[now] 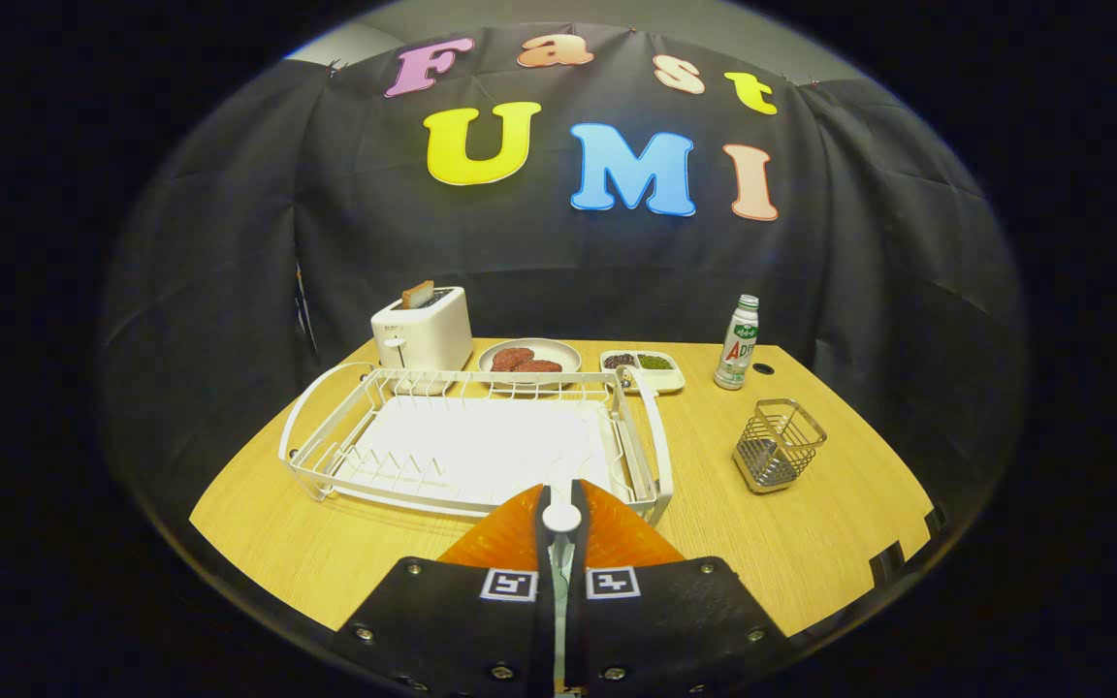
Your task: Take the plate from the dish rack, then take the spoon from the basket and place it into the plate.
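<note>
My gripper is shut on a white spoon. The spoon's rounded end shows between the two fingers and its pale stem runs back along the slit between them. I am held above the near edge of the wooden table, just in front of the white wire dish rack. The rack's slots hold nothing, and a white drip tray lies inside it. The wire basket stands to the right of the rack with nothing sticking out of it.
At the back stand a white toaster with a slice of toast in it, a round plate of meat patties, a small divided dish and a bottle. The table has a cable hole near the bottle.
</note>
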`<state>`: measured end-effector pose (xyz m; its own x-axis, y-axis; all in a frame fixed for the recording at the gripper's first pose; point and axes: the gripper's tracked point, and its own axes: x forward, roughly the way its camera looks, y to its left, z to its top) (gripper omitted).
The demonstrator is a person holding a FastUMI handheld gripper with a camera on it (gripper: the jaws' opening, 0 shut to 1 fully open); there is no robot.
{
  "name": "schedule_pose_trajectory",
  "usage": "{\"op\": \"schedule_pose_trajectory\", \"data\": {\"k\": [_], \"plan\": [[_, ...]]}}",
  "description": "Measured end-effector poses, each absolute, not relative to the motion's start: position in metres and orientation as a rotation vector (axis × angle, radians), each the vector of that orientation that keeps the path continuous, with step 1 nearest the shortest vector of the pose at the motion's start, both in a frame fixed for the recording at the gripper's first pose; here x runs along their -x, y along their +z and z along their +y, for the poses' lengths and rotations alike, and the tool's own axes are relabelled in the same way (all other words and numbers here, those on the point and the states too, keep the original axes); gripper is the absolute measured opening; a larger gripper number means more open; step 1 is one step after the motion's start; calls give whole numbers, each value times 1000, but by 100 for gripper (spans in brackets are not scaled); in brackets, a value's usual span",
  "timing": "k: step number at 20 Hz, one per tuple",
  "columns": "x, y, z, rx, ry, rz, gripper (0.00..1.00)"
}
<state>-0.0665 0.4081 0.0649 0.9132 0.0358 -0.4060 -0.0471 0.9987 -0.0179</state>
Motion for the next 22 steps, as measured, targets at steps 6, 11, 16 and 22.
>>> {"op": "schedule_pose_trajectory", "data": {"k": [6,11,16,22], "plan": [[63,58,413,9,43,420,4],[63,57,408,-1,36,418,6],[62,62,400,-22,21,417,15],[55,72,380,10,-23,398,40]]}}
